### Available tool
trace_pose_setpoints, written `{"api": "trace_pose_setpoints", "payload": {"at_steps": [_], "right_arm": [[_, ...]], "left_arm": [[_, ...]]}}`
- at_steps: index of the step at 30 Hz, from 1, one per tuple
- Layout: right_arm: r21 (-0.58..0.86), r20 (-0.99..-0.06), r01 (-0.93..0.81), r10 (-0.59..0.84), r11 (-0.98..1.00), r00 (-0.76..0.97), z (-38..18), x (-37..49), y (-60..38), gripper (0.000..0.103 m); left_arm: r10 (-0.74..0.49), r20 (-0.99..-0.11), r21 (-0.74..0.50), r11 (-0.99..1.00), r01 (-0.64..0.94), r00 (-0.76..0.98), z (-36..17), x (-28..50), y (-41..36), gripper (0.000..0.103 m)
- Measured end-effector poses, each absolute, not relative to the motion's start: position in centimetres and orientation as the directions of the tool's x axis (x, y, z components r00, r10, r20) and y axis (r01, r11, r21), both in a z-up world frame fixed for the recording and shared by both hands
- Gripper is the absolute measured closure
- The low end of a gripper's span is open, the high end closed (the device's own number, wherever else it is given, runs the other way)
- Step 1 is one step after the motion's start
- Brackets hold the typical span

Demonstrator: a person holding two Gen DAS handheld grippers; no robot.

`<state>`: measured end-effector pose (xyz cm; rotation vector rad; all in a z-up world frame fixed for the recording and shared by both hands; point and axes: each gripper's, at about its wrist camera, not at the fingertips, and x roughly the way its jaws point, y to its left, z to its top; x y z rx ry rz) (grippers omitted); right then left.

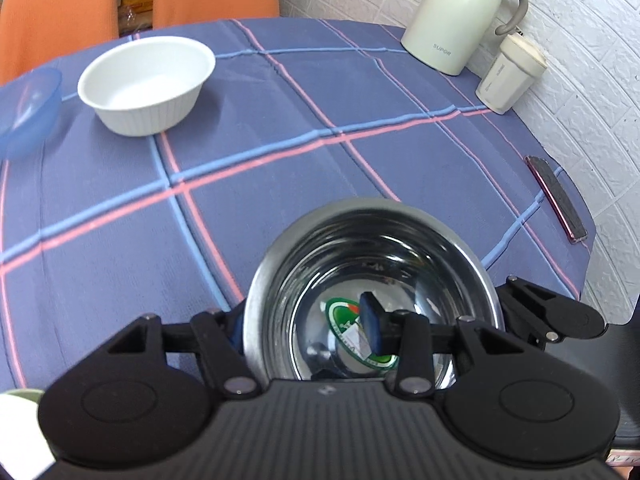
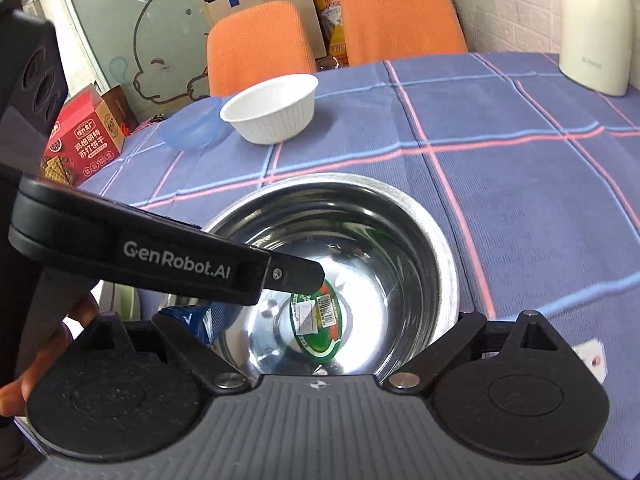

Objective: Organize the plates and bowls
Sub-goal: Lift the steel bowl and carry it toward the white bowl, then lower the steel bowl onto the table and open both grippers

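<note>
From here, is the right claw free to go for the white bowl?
Probably yes. The right claw looks open and straddles the steel bowl; beyond that bowl only bare tablecloth lies before the white bowl, so it would have to lift clear first.

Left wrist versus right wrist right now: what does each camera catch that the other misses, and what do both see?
Only the left wrist view shows the small lidded cup beside the kettle, the phone near the table edge, and the left gripper pinching the steel bowl's rim, one finger inside, one outside.

Only the right wrist view shows the red cracker box, the paper bag behind the chairs, and the left gripper's body from the side.

Both show the steel bowl, white bowl, blue bowl, kettle and orange chairs.
</note>
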<state>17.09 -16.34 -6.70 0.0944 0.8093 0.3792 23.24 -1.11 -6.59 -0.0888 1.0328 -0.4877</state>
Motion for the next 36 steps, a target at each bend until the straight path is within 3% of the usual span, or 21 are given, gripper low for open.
{"api": "trace_pose_setpoints", "payload": {"at_steps": [2, 3, 4, 12, 19, 30, 36], "right_arm": [[0.215, -0.692, -0.293, 0.357, 0.932, 0.627, -6.6, 16.2, -16.6, 0.021], [0.218, -0.691, -0.29, 0.357, 0.932, 0.628, -6.5, 16.0, -16.9, 0.021], [0.22, -0.686, -0.279, 0.352, 0.935, 0.637, -6.3, 15.7, -17.3, 0.021], [0.278, -0.562, -0.155, 0.292, 0.948, 0.774, -3.8, 12.3, -21.9, 0.021], [0.328, -0.566, -0.069, 0.254, 0.942, 0.784, -4.0, 13.0, -24.5, 0.021], [0.267, -0.6, -0.121, 0.264, 0.956, 0.755, -2.9, 15.7, -21.9, 0.021], [0.232, -0.544, -0.247, 0.336, 0.941, 0.769, -1.8, 17.0, -19.8, 0.021]], "left_arm": [[-0.421, -0.795, -0.282, 0.894, 0.348, 0.437, -6.5, 22.9, -1.1, 0.049], [-0.41, -0.791, -0.271, 0.9, 0.341, 0.454, -6.3, 22.8, -1.0, 0.033], [-0.403, -0.782, -0.263, 0.905, 0.335, 0.475, -6.0, 22.7, -0.9, 0.032], [-0.352, -0.707, -0.228, 0.935, 0.273, 0.614, -2.3, 21.2, 1.7, 0.03], [-0.314, -0.672, -0.196, 0.949, 0.248, 0.67, -0.9, 18.7, 3.2, 0.03], [-0.24, -0.645, -0.136, 0.97, 0.2, 0.725, 0.0, 17.9, 5.3, 0.029], [-0.229, -0.637, -0.135, 0.973, 0.186, 0.736, 0.1, 19.1, 6.6, 0.029]]}}
